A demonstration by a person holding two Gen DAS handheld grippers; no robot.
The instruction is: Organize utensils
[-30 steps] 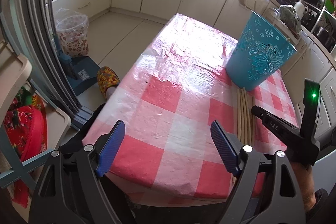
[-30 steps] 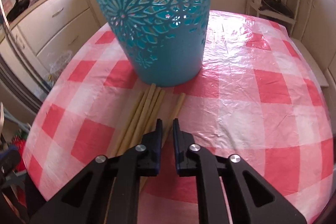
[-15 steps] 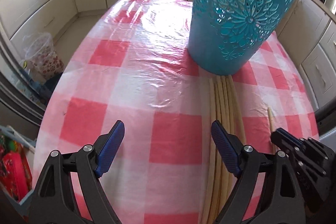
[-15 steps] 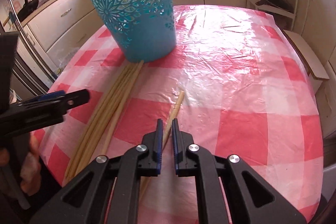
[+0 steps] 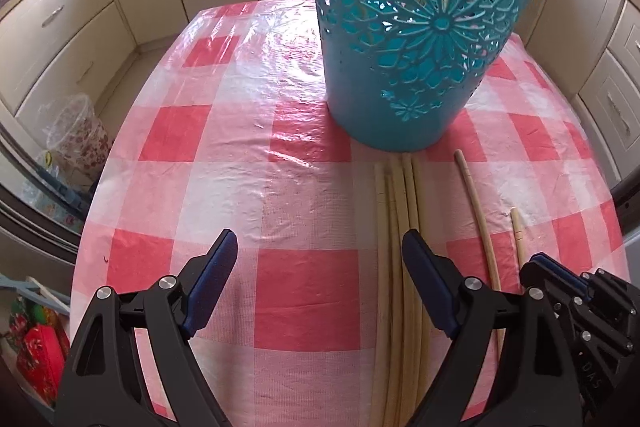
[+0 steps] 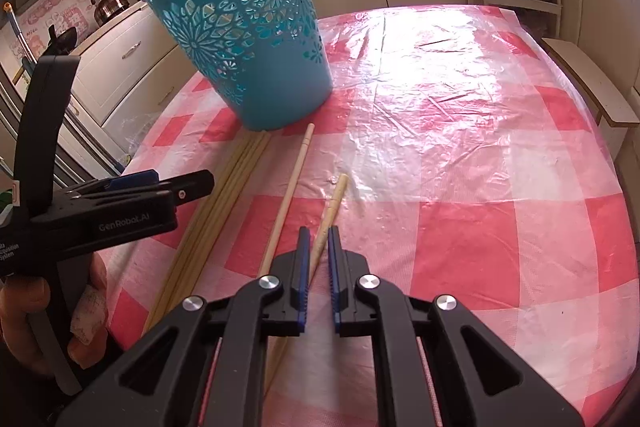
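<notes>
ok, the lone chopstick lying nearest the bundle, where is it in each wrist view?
Left wrist: the chopstick lies right of centre, between the bundle and a shorter-looking stick at the right.
Right wrist: the same chopstick runs down the centre-left, just right of the bundle.
Shared landmark: the blue basket, standing at the sticks' far ends.

bin point(image 5: 404, 75): 1 | bundled sticks point(image 5: 396, 227): about 5, exact count unclear | loose sticks: 2, stick A point(image 6: 290, 195) and stick B point(image 6: 330, 215) | claws: 2, left claw point(image 5: 320, 259) and right claw point(image 6: 319, 247) | desk point(image 5: 248, 155): 1 | kettle point(image 6: 109, 3): 1
</notes>
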